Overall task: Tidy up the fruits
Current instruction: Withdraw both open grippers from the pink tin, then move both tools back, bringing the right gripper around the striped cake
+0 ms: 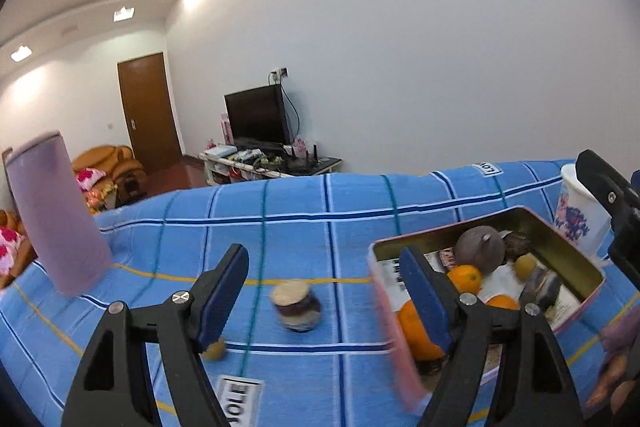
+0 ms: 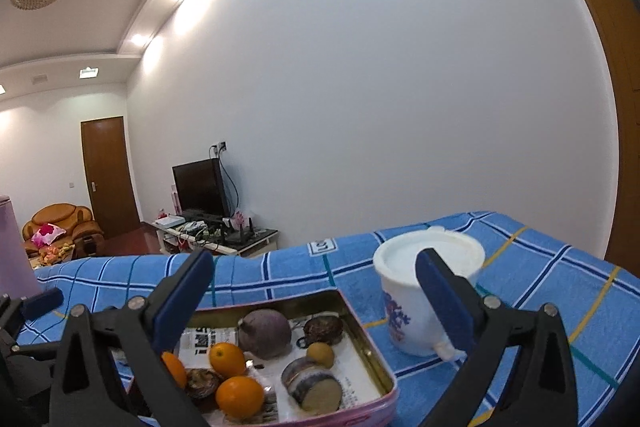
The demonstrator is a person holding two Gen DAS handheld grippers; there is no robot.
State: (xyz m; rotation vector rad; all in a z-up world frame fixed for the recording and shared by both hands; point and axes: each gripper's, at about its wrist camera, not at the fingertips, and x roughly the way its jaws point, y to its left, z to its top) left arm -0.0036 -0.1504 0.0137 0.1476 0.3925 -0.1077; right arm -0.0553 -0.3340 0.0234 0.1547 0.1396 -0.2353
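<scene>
My left hand-held gripper (image 1: 324,291) has two black plastic fingers shaped like angular clamp arms, each with triangular cut-outs near its base. I can see round silver screws or rivets along the top edges, one of them cross-slotted. Flat dark-blue pads (image 1: 224,291) line the inner face of each tip. My right hand-held gripper (image 2: 316,303) is built the same way: black arms, silver rivets, blue pads (image 2: 440,303) on the tips.
</scene>
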